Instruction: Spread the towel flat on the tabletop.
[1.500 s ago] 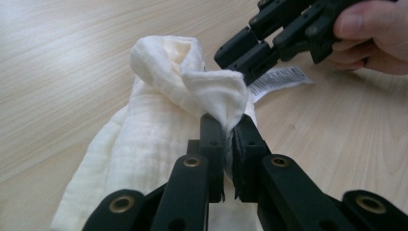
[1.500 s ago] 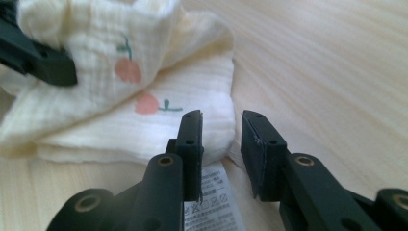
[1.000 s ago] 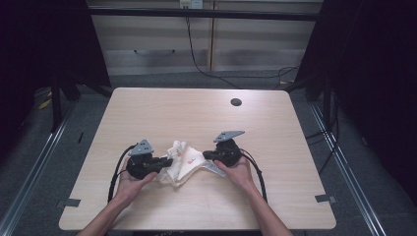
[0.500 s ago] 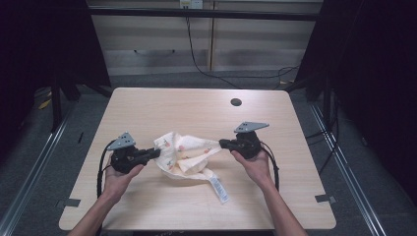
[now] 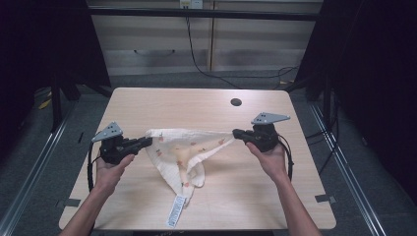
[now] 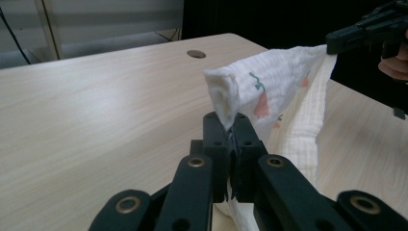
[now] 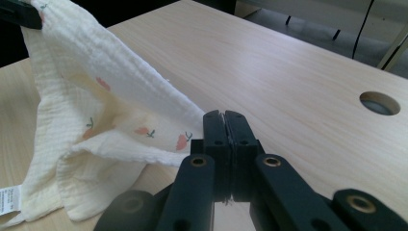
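A cream muslin cloth (image 5: 183,152) with small printed fruit hangs stretched between my two grippers above the wooden table (image 5: 196,105). My left gripper (image 5: 146,141) is shut on the cloth's left corner; in the left gripper view the cloth (image 6: 260,96) rises from my pinched jaws. On the right, my right gripper (image 5: 236,132) is shut on the opposite corner, and the cloth (image 7: 86,115) drapes away from it in the right gripper view. The cloth's top edge is taut, its middle sags to the table, and a white care label (image 5: 176,211) trails near the front edge.
A round cable hole (image 5: 236,102) sits in the table's far right part. A cabinet (image 5: 196,39) with cables stands behind the table. Metal rails (image 5: 42,147) run along the floor on both sides.
Both grippers have lifted and moved apart, left going left and right going right. The bunched cloth has been pulled open and stretched between them, with its label now trailing toward the front.
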